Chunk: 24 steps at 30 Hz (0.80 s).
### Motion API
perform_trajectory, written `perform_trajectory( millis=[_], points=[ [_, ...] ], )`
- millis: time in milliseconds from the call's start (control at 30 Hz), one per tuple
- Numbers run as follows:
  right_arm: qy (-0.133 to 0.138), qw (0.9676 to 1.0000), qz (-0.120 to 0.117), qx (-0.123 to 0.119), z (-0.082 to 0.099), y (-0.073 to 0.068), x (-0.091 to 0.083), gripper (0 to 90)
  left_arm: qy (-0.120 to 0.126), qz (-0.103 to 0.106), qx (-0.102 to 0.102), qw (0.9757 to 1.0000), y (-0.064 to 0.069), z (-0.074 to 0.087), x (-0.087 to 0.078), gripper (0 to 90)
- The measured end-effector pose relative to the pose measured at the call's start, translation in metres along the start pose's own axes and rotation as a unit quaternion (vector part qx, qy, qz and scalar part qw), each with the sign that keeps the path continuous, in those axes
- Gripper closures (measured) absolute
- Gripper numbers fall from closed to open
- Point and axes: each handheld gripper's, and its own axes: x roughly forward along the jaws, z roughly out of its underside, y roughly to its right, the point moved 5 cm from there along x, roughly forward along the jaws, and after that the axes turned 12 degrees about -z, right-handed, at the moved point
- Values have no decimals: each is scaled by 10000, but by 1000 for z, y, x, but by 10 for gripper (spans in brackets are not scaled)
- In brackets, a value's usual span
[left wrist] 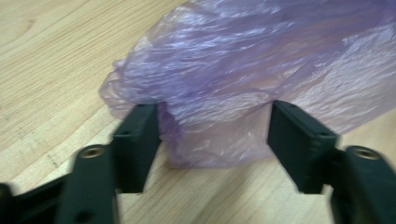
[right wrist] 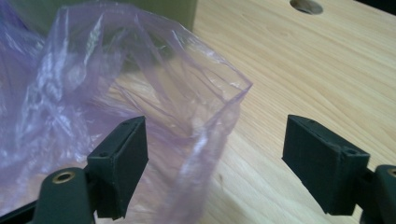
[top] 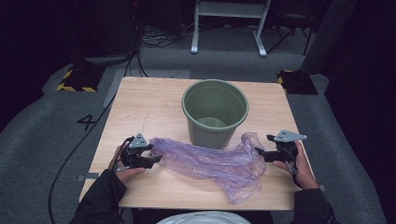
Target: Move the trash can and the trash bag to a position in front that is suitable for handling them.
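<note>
L gripper (top: 158, 159) jaws apart w/ the purple bag (top: 212, 163) edge between them, not pinched; R gripper (top: 259, 152) jaws wide apart at bag's other end; bag lies on table (top: 140, 105) touching bin (top: 215, 112).

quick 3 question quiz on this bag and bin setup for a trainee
1. True or false: the purple plastic bag already lines the green bin.
2. Which claw has bag film between its open jaws: A) left claw B) right claw C) both?
3. Fill in: the bin stands ____ on the wooden table.

Key
1. False: the bag lies on the table in front of the bin.
2. C: film sits between both pairs of jaws, neither pressed shut.
3. upright
</note>
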Motion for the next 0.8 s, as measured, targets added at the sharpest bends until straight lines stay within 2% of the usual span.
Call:
perform_trajectory(
  millis=[33,67,100,200,233,300,333,433,467,500,533,567,633,700,733,800],
  points=[
    [-101,9999,69,-3,3,3,-2,234,-105,-20,101,9999,3,3,4,422],
    [-101,9999,69,-3,3,3,-2,234,-105,-20,101,9999,3,3,4,444],
    [-53,10000,48,14,3,3,-3,246,-86,11,118,9999,5,2,4,444],
    [102,9999,96,52,0,2,-10,277,-98,-27,160,9998,5,1,4,530],
    [226,9996,180,70,-4,1,-16,294,-83,7,105,9999,5,1,3,563],
    [319,9992,214,96,-7,1,-21,295,-92,-15,94,9999,4,2,3,572],
    [528,9983,183,152,-12,0,-30,285,-82,-34,28,10000,4,2,4,596],
    [685,9973,151,211,-17,-4,-38,267,-89,-58,0,9999,4,2,4,600],
    [819,9965,-2,150,-22,-12,-45,247,-102,-74,4,9999,4,2,3,600],
    [862,9962,-68,64,-25,-18,-48,242,-102,-74,4,9999,4,2,3,601],
    [862,9962,-68,64,-25,-18,-48,242,-89,-71,-11,9999,4,2,3,601],
    [903,9958,-179,19,-28,-25,-51,238,-92,-83,-20,9999,4,2,3,601],
    [949,9940,-522,-139,-33,-44,-53,221,-100,-90,-27,9999,4,2,3,602],
    [874,9927,-746,-360,-35,-62,-51,212,-110,-86,-25,9999,4,2,3,601],
    [785,9907,-990,-496,-34,-80,-45,205,-107,-93,-35,9999,5,2,3,601],
    [597,9900,-1107,-632,-30,-92,-37,197,-106,-98,-40,9999,5,2,3,600]
  ],
)
